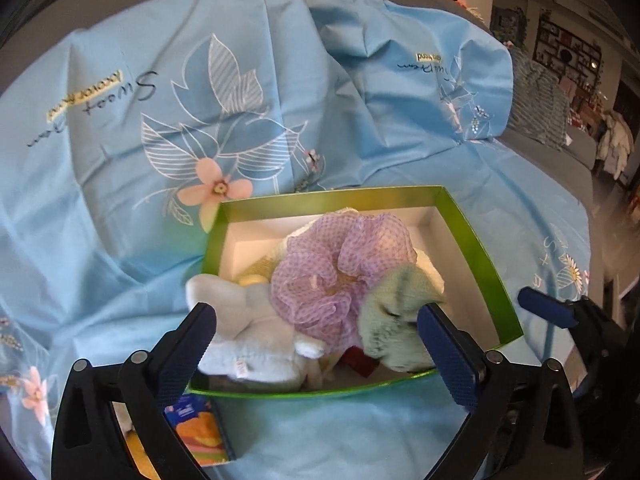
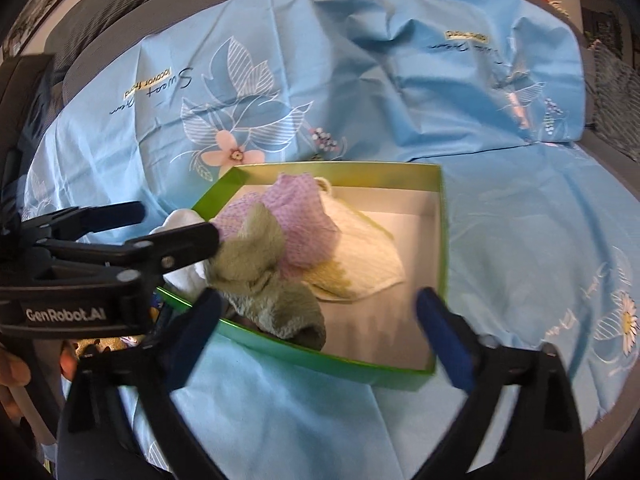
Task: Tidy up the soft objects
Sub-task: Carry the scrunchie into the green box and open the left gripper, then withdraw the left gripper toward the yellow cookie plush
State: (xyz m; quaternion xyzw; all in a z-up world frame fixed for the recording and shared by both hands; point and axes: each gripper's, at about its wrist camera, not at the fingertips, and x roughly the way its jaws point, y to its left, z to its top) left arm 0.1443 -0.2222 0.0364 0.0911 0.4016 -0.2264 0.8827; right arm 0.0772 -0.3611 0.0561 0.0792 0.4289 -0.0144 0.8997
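Observation:
A green box (image 1: 472, 236) with a white inside sits on a blue bedsheet and holds soft things: a purple mesh scrunchie (image 1: 340, 264), a grey-green cloth (image 1: 394, 328), a pale white plush piece (image 1: 248, 336) and a cream cloth (image 2: 360, 252). My left gripper (image 1: 316, 344) is open over the box's near edge, its fingers either side of the pile. It shows in the right wrist view (image 2: 180, 224) at the box's left side. My right gripper (image 2: 320, 332) is open and empty over the box's near edge, next to the grey-green cloth (image 2: 272, 284).
The blue floral sheet (image 1: 280, 80) covers a grey sofa. A small printed packet (image 1: 196, 428) lies under my left gripper, in front of the box. A striped cushion (image 1: 540, 96) and shelves stand at the right.

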